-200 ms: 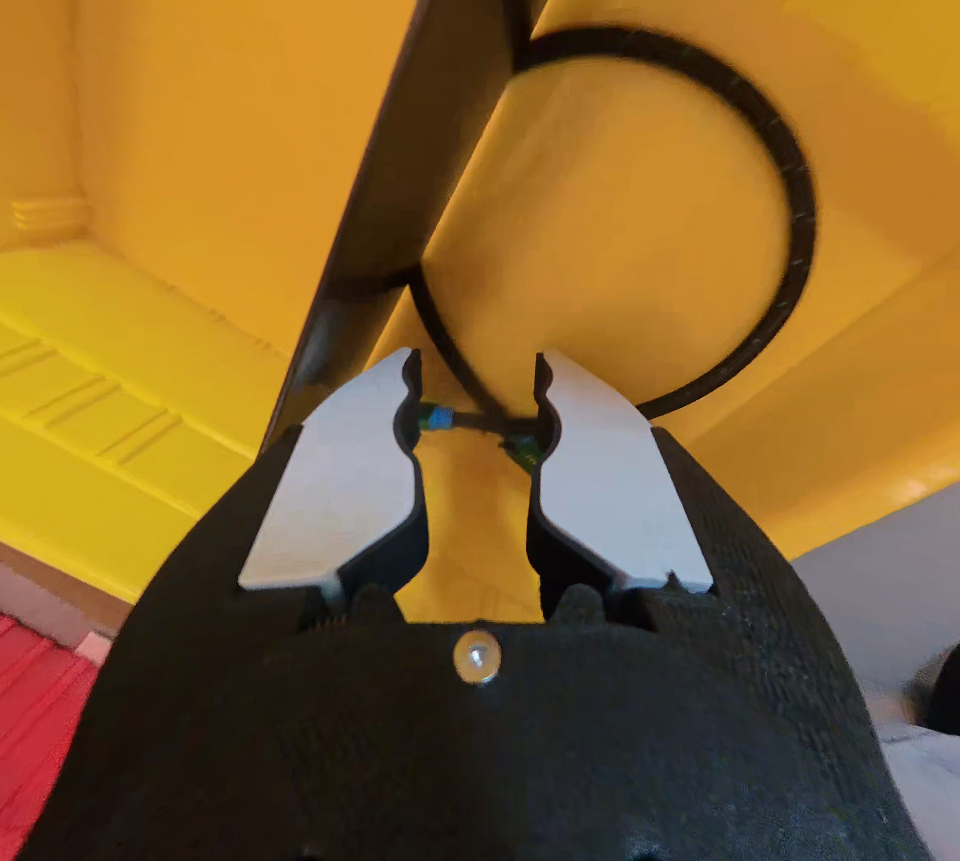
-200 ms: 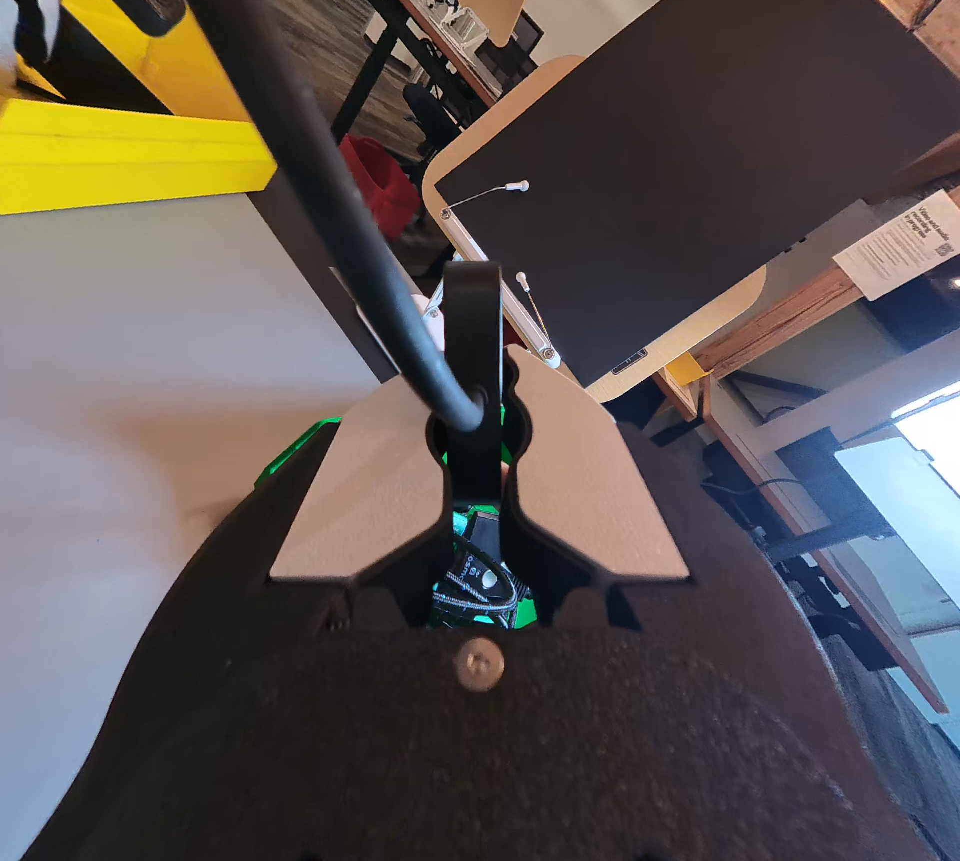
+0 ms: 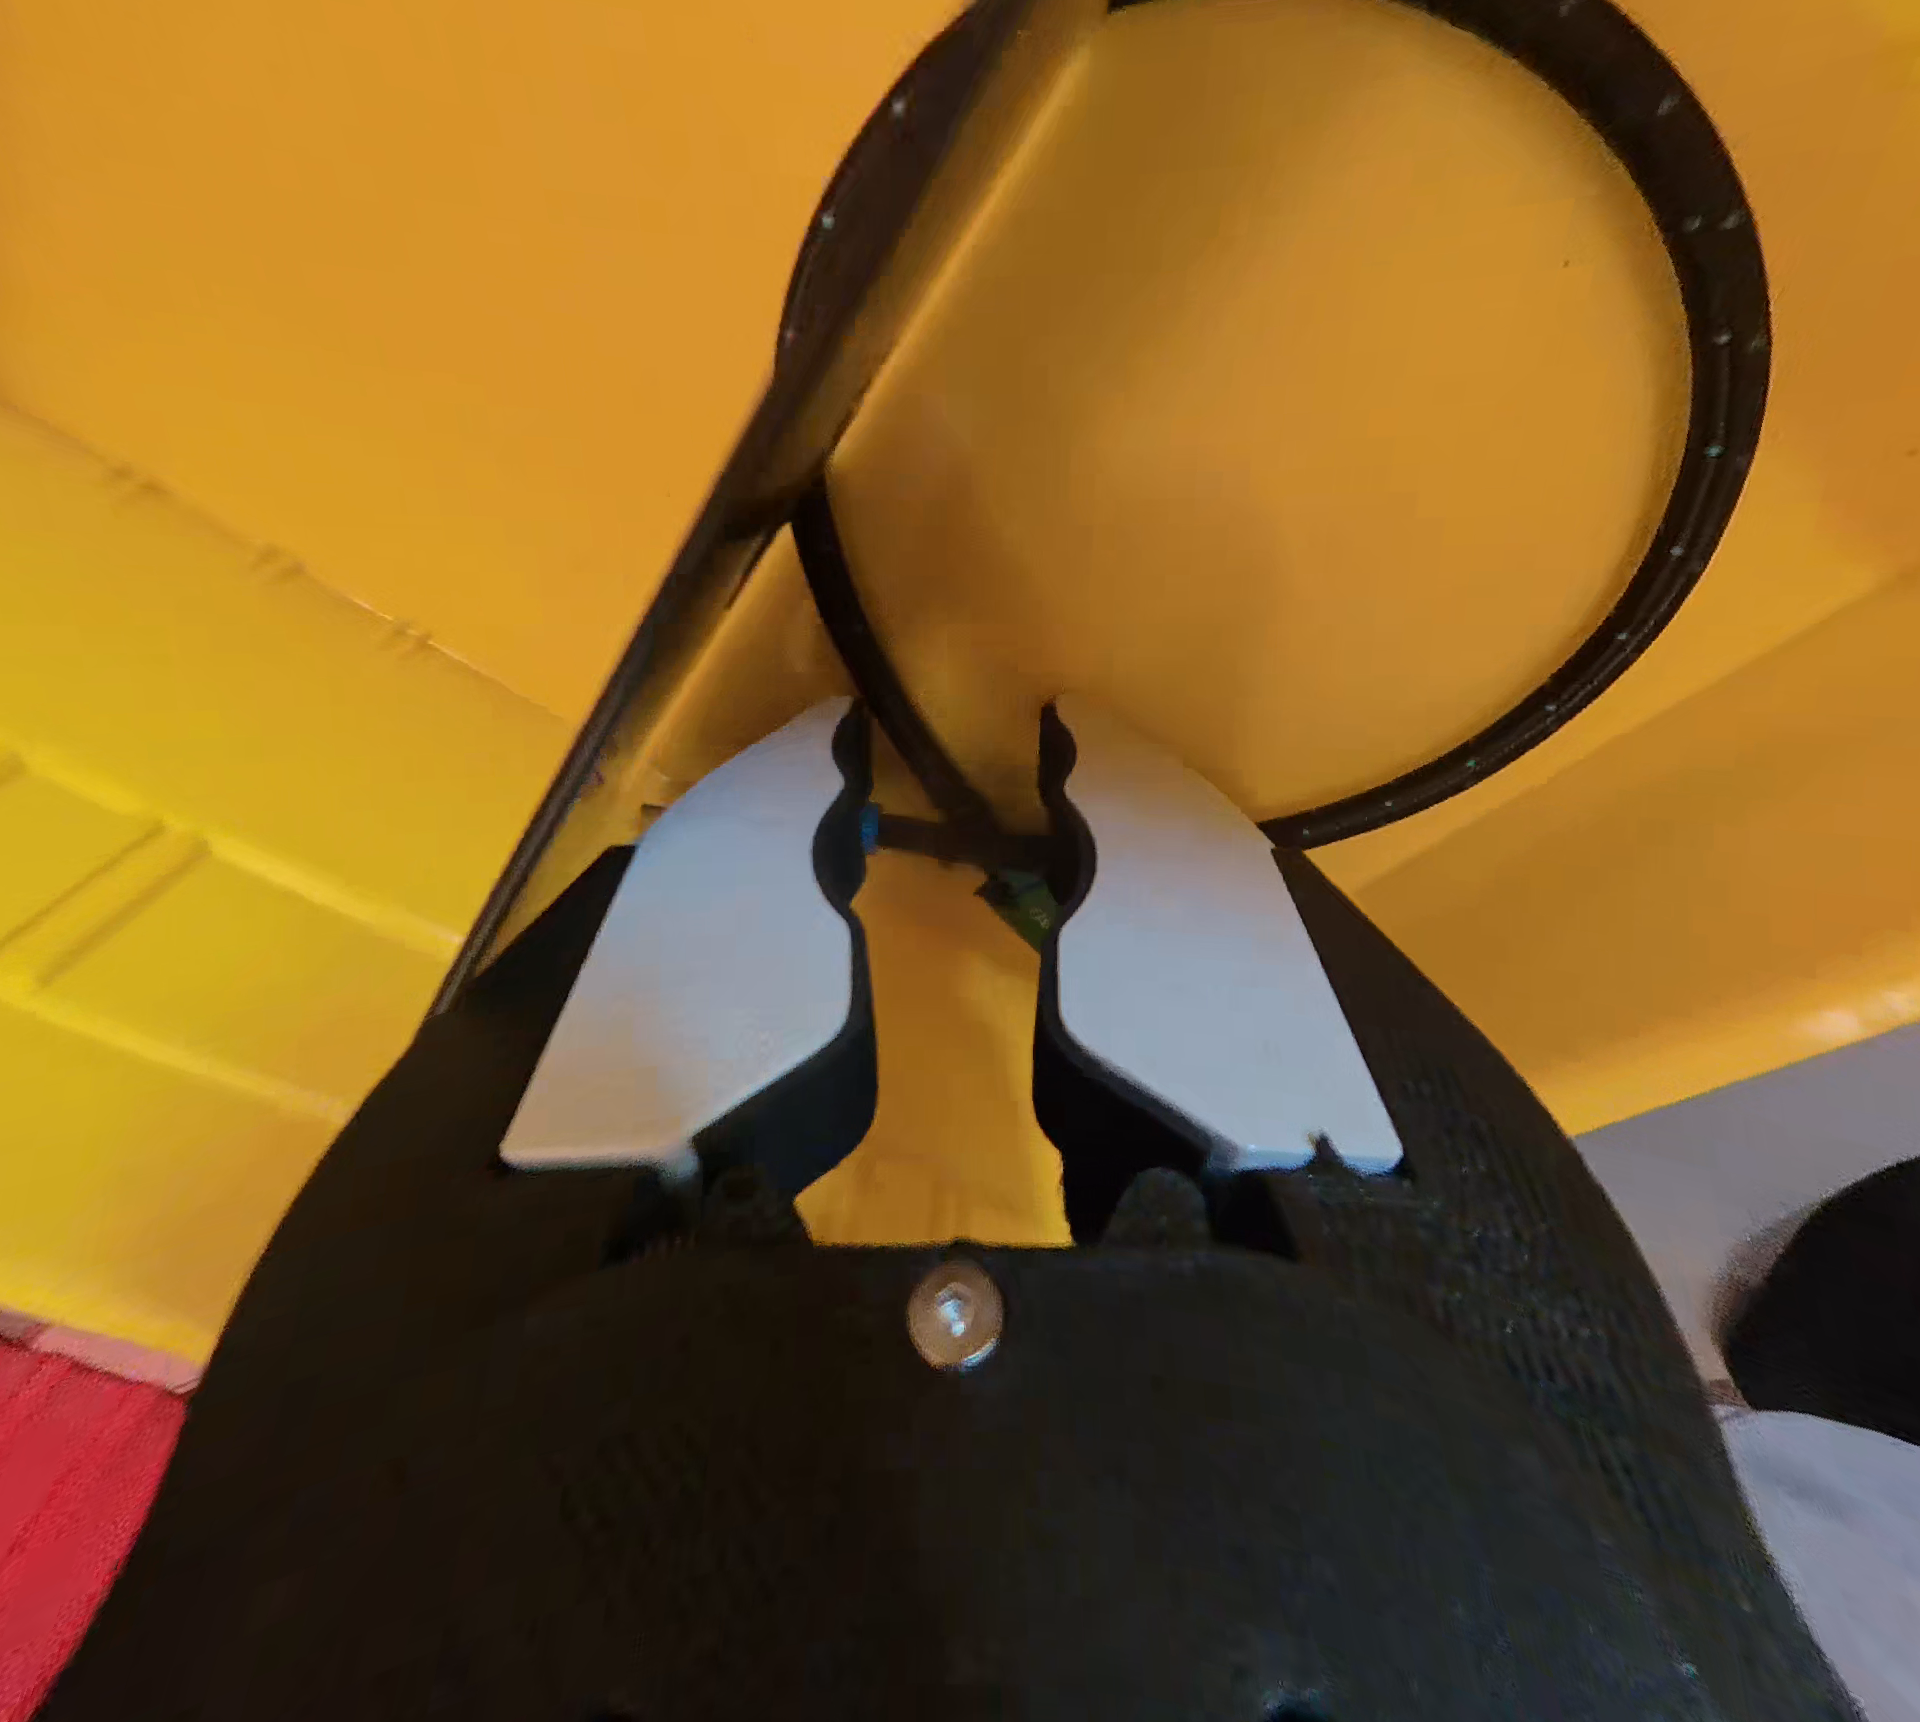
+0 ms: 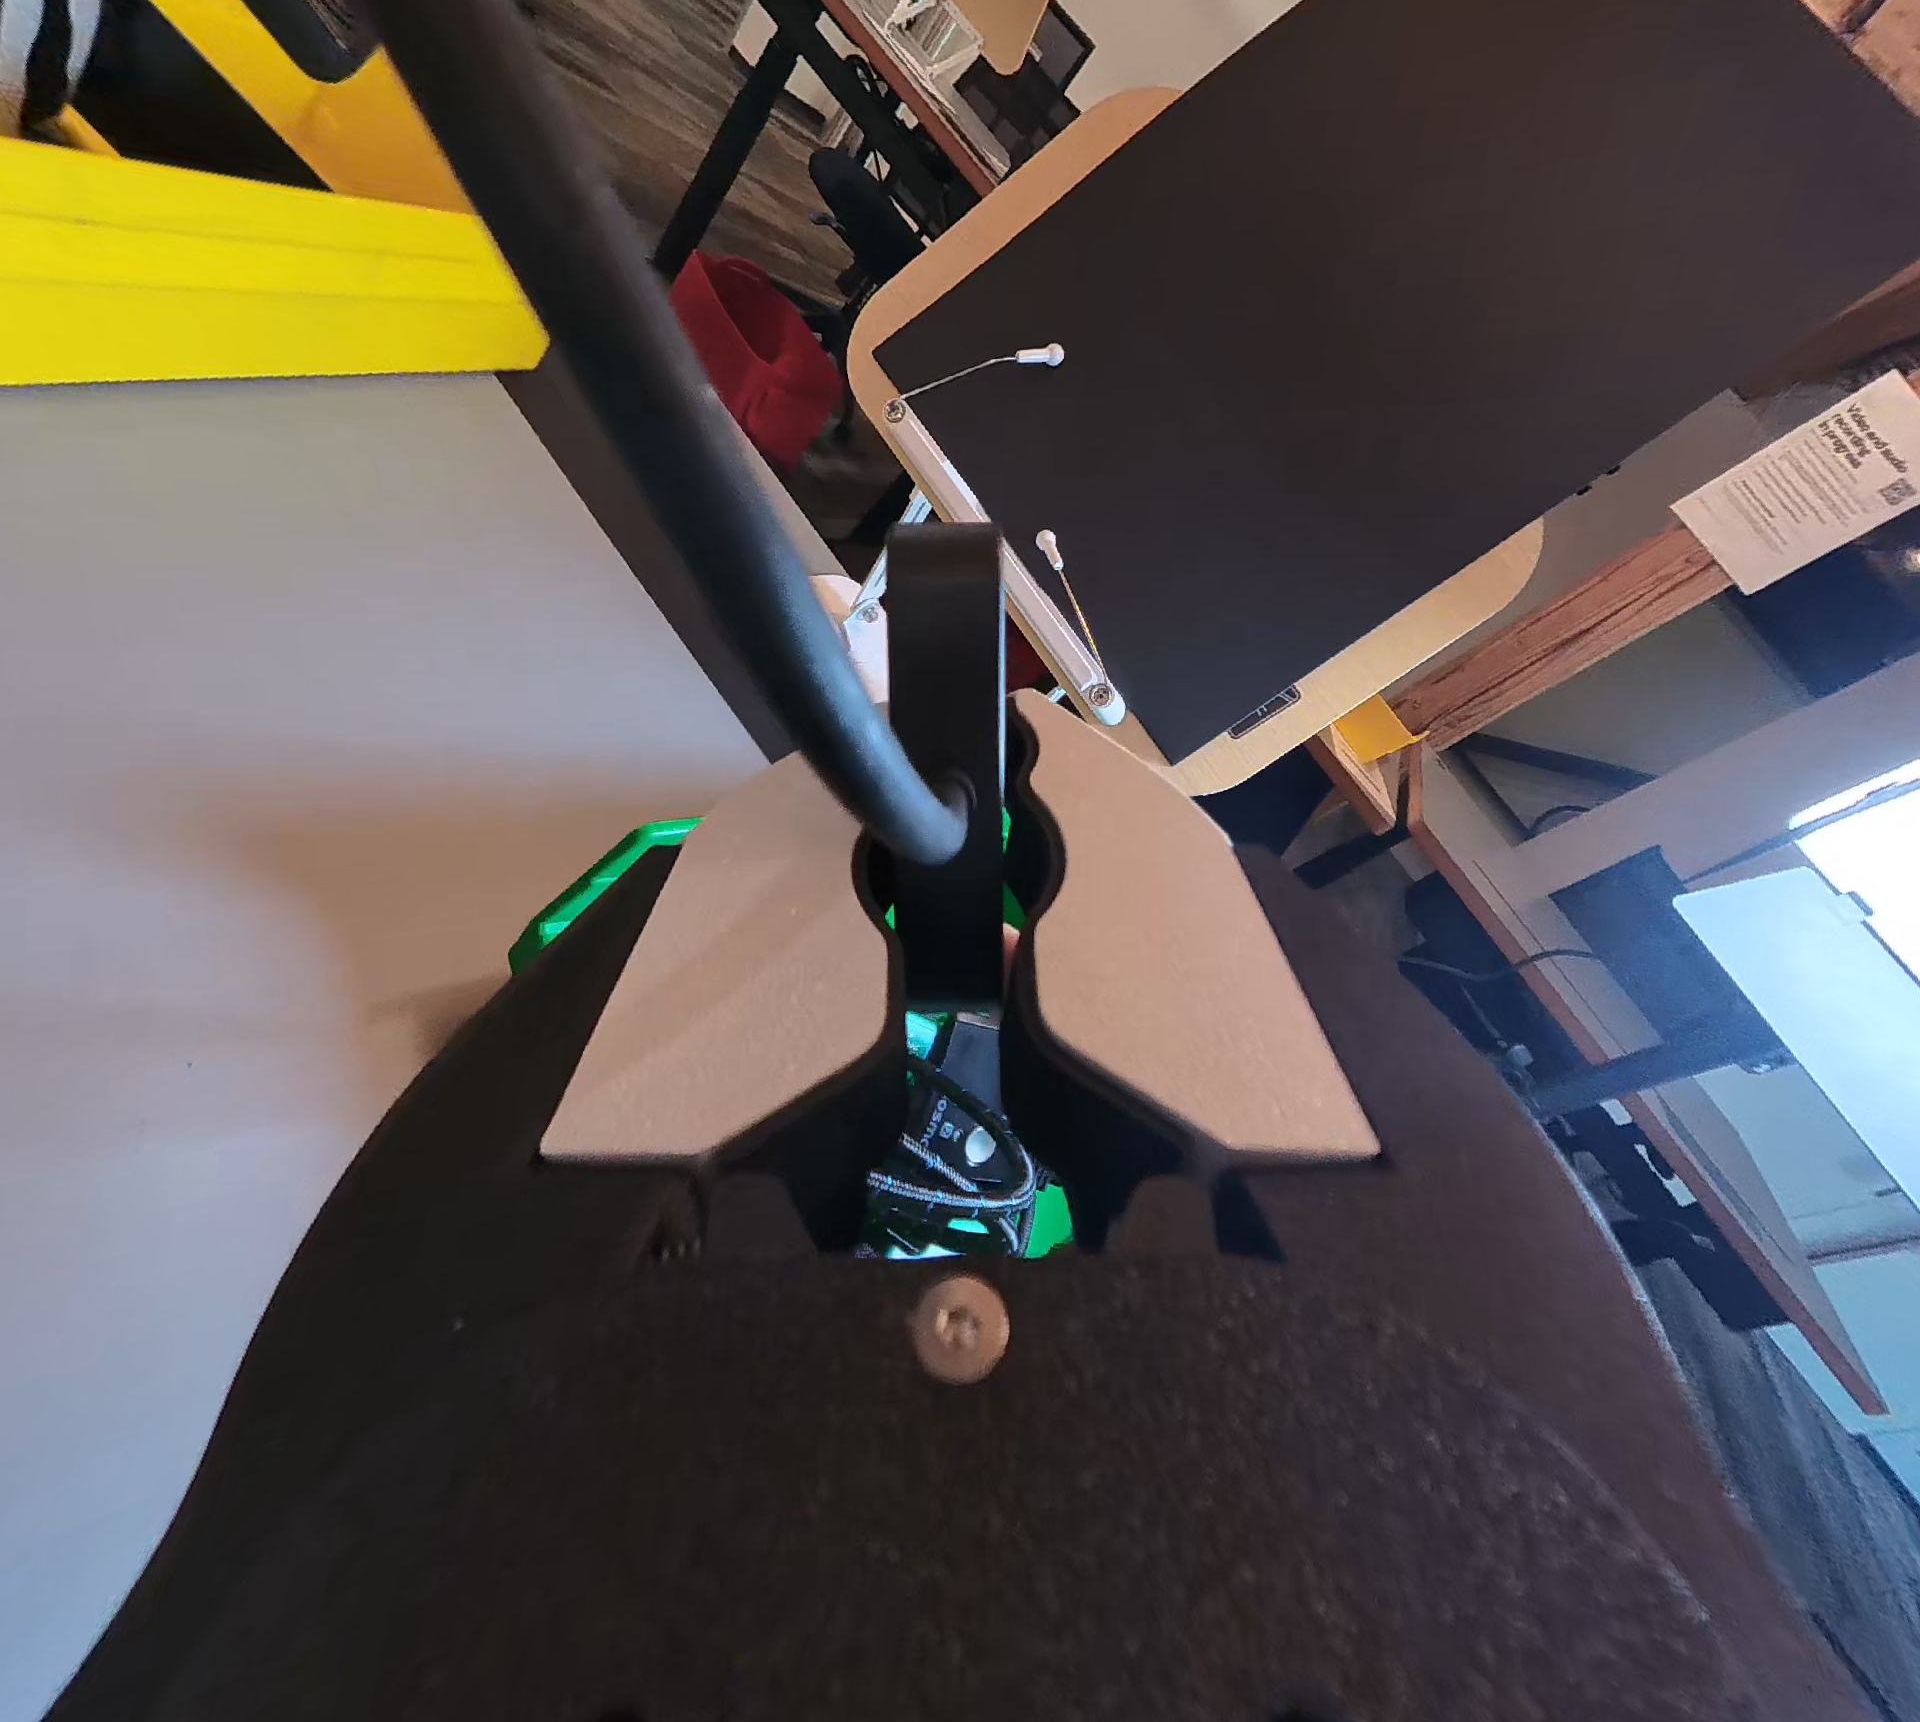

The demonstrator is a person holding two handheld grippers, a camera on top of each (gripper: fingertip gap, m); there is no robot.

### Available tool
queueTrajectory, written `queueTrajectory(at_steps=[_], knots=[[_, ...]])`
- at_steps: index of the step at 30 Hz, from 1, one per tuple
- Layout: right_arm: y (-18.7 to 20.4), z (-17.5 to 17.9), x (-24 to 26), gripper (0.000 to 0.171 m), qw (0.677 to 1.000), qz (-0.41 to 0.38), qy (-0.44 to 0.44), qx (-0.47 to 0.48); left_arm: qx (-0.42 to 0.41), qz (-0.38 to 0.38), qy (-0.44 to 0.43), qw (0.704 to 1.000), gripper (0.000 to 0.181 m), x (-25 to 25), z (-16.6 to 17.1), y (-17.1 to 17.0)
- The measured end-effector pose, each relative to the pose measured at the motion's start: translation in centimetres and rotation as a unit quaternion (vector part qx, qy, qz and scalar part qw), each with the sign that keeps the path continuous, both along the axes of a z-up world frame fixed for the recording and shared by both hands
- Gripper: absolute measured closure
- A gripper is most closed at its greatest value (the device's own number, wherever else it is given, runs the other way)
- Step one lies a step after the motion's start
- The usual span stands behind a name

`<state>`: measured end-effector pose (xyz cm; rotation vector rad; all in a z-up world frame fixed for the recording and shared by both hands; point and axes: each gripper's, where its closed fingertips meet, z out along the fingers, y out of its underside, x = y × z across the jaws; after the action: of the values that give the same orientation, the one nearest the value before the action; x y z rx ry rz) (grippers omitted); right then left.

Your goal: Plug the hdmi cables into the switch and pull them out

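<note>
In the right wrist view my right gripper (image 4: 951, 799) is shut on a black HDMI plug (image 4: 945, 633) that stands upright between the fingers. Its thick black cable (image 4: 582, 238) rises to the upper left. Through the gap below I see a small black box with a round button (image 4: 961, 1142), braided leads and a green part (image 4: 592, 883). In the left wrist view my left gripper (image 3: 951, 799) is open inside a yellow bin (image 3: 416, 218). A thin black cable (image 3: 1704, 301) loops from a black slab (image 3: 914, 270) and runs down between the fingers.
A grey table (image 4: 260, 737) lies at the left of the right wrist view, with the yellow bin (image 4: 208, 290) at its far end. A large black panel on a white arm (image 4: 1403, 270), desks and chairs stand beyond the table edge. A red surface (image 3: 62, 1506) shows beside the bin. Tip to tip, the grippers are about 50 cm apart.
My left gripper has moved closer to the cable loop, and its fingers stand a little nearer each other around the cable. The right gripper still holds the plug.
</note>
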<state>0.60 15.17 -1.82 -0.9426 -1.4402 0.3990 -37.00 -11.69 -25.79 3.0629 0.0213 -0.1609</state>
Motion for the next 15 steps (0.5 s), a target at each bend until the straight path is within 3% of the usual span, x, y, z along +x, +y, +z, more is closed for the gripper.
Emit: queueTrajectory(at_steps=[6,10,15], knots=[[-0.1,-0.3,-0.1,0.156,1.000,0.003,-0.002,-0.006,0.005,-0.004,-0.029,1.000,0.171,0.3,-0.2,-0.1],[-0.3,-0.4,-0.3,0.156,1.000,0.004,-0.005,-0.002,0.007,-0.035,-0.052,0.998,0.172,1.5,0.1,-0.4],[0.0,-0.5,-0.2,0.156,1.000,0.003,-0.003,-0.011,0.066,-0.056,-0.024,0.996,0.172,1.6,4.1,0.5]])
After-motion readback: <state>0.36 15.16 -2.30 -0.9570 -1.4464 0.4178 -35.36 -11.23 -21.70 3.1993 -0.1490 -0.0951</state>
